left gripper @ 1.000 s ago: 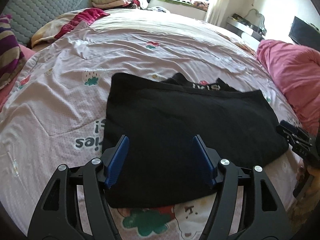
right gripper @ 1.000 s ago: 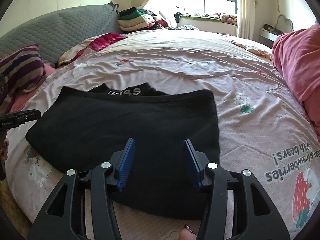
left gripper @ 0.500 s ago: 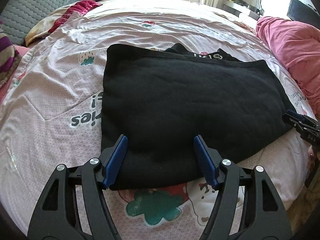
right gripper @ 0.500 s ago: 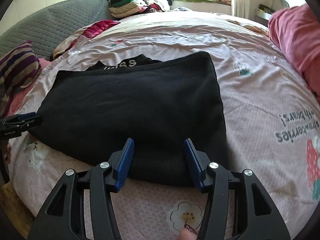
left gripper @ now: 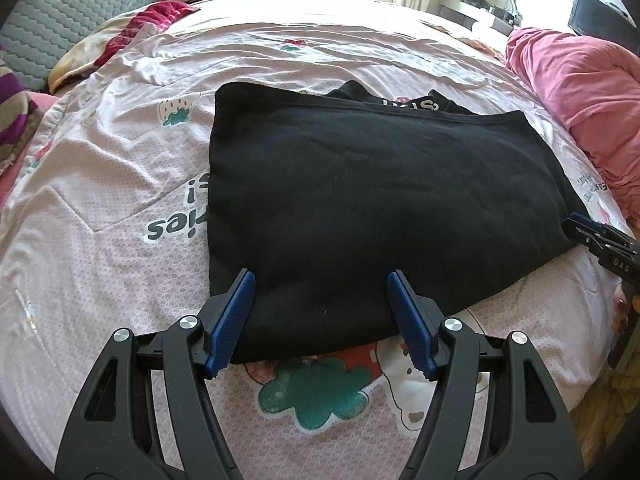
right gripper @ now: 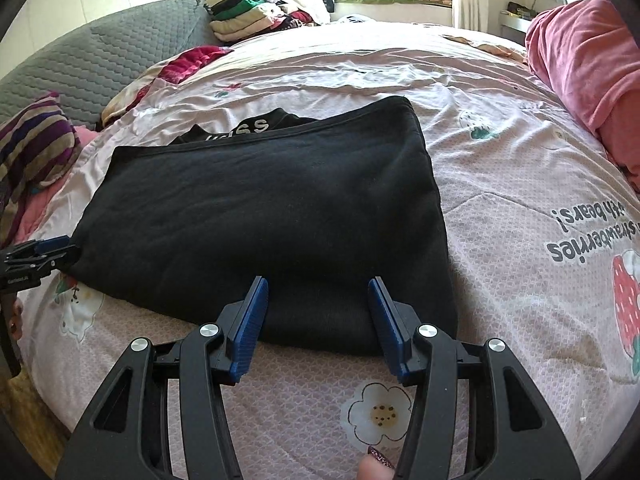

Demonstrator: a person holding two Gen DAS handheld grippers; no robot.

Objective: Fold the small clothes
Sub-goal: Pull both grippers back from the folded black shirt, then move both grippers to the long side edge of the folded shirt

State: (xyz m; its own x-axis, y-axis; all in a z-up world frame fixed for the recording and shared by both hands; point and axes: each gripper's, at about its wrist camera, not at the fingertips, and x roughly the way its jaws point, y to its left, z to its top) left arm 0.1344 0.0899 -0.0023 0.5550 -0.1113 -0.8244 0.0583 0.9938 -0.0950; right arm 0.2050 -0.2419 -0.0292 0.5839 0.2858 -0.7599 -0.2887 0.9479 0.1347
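A black garment (left gripper: 372, 200) lies folded flat on the pink printed bedspread (left gripper: 120, 184); white lettering shows on a layer at its far edge. It also shows in the right wrist view (right gripper: 272, 216). My left gripper (left gripper: 322, 304) is open and empty, its blue pads over the garment's near left corner. My right gripper (right gripper: 318, 312) is open and empty over the garment's near right corner. Each gripper shows at the edge of the other's view: the right gripper (left gripper: 596, 236), the left gripper (right gripper: 36, 256).
A pink blanket (left gripper: 580, 92) is heaped at the right. A striped pillow (right gripper: 32, 148) and a grey quilted headboard (right gripper: 104, 56) are at the left. A stack of folded clothes (right gripper: 252, 16) sits at the far side by the window.
Both grippers have drawn back toward the near edge of the garment and tilted down. Both stay open. The garment has not moved.
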